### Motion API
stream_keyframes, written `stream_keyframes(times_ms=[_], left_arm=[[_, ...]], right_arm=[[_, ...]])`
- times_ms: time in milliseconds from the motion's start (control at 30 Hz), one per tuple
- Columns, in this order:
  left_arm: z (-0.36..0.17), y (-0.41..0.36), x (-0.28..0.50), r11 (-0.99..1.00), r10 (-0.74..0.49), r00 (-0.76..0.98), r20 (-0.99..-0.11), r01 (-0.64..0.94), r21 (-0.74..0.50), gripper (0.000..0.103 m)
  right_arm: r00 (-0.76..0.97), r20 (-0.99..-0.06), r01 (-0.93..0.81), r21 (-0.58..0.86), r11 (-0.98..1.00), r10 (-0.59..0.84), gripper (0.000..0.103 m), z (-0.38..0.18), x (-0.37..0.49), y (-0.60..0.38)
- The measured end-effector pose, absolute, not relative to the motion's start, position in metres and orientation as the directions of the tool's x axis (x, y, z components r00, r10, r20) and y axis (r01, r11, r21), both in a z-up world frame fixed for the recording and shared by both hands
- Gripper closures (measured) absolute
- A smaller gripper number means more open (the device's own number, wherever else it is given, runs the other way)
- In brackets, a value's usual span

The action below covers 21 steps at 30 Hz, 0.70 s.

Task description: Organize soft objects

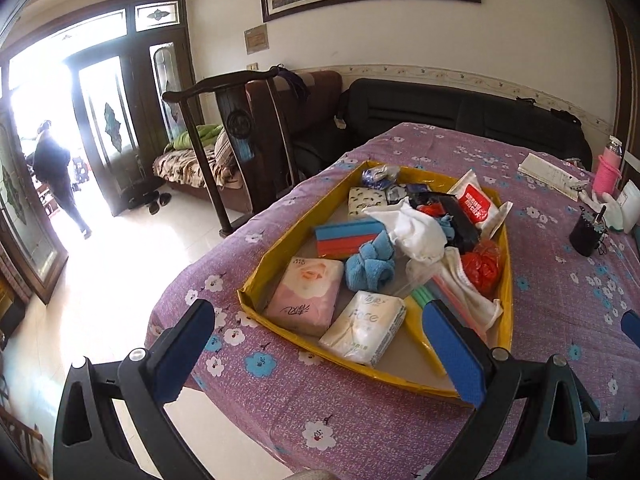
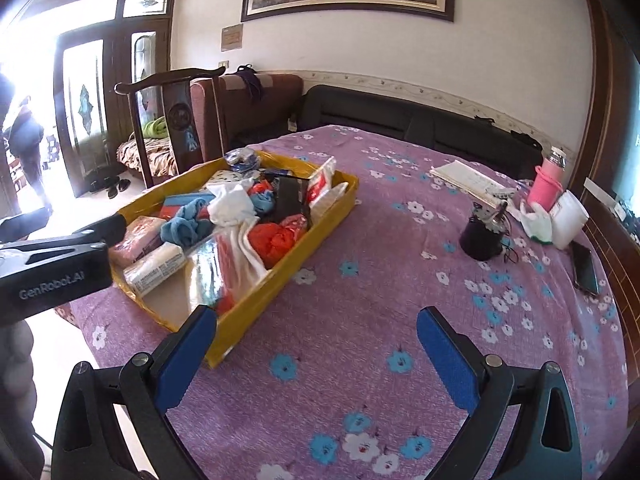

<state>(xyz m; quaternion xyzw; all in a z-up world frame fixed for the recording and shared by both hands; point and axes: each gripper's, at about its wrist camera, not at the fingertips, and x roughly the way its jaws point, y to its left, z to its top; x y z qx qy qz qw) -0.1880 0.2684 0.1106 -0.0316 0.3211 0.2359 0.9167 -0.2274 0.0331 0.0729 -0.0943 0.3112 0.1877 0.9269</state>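
A yellow tray (image 1: 280, 240) sits on the purple flowered tablecloth (image 1: 320, 420), full of soft things. At its near end lie a pink tissue pack (image 1: 306, 294) and a white tissue pack (image 1: 364, 328). Behind them are a blue towel (image 1: 370, 264), a white cloth (image 1: 416, 228), a red bag (image 1: 482, 266), a red wipes pack (image 1: 476, 202) and a blue-and-red sponge (image 1: 348, 236). My left gripper (image 1: 320, 312) hangs open above the tray's near end, holding nothing. My right gripper (image 2: 316, 314) is open and empty over bare cloth, right of the tray (image 2: 260, 304).
On the table's right side stand a black cup (image 2: 480, 236), a pink bottle (image 2: 546, 184), papers (image 2: 468, 180), a white bag (image 2: 536, 220) and a phone (image 2: 586, 266). A wooden chair (image 1: 236, 140) stands at the table's far left edge. A person (image 1: 60, 176) is in the doorway.
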Motion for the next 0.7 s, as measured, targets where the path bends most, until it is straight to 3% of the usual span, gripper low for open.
stream_keyframes(times_ms=[700], left_arm=[[0.1026,0.2697,-0.1814,0.887,0.398,0.650,-0.647,-0.453,0.091,0.000]], right_arm=[[0.714,-0.633,-0.425,-0.049,0.904,0.301,0.001,0.0644,-0.2285,0.0399]])
